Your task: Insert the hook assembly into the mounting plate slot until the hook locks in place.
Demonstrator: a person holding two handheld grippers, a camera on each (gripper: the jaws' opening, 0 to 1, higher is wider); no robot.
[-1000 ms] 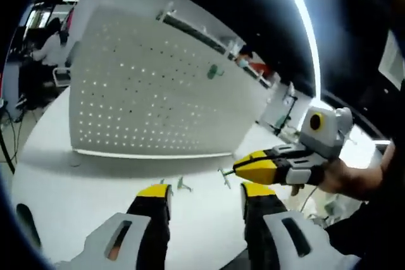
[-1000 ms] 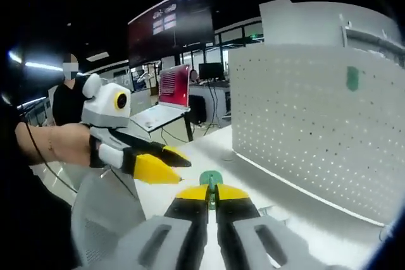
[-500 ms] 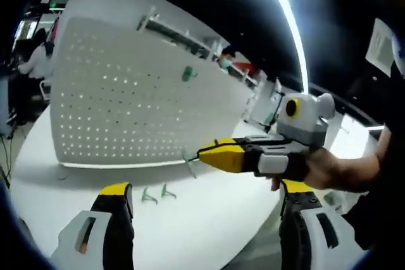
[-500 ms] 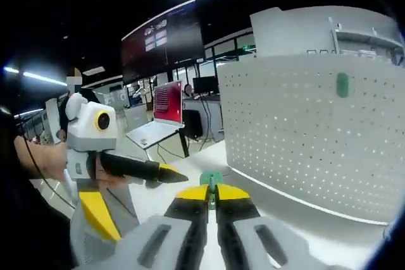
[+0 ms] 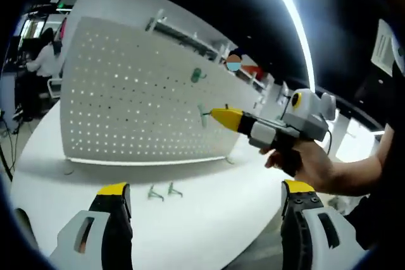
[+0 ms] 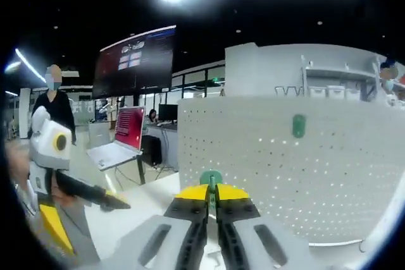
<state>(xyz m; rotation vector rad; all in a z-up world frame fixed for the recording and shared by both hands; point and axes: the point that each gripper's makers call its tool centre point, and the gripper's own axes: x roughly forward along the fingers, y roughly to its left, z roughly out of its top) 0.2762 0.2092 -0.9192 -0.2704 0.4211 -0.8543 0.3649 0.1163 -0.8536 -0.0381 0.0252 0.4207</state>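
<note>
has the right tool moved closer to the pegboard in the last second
Yes. In the left gripper view the right tool, shut on a green hook, has risen from above the table to in front of the pegboard.

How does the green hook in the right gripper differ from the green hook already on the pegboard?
The held green hook is clamped between the shut right gripper, off the board; the mounted green hook sits on the pegboard, high up. The mounted one is free of any gripper. Both are green.
</note>
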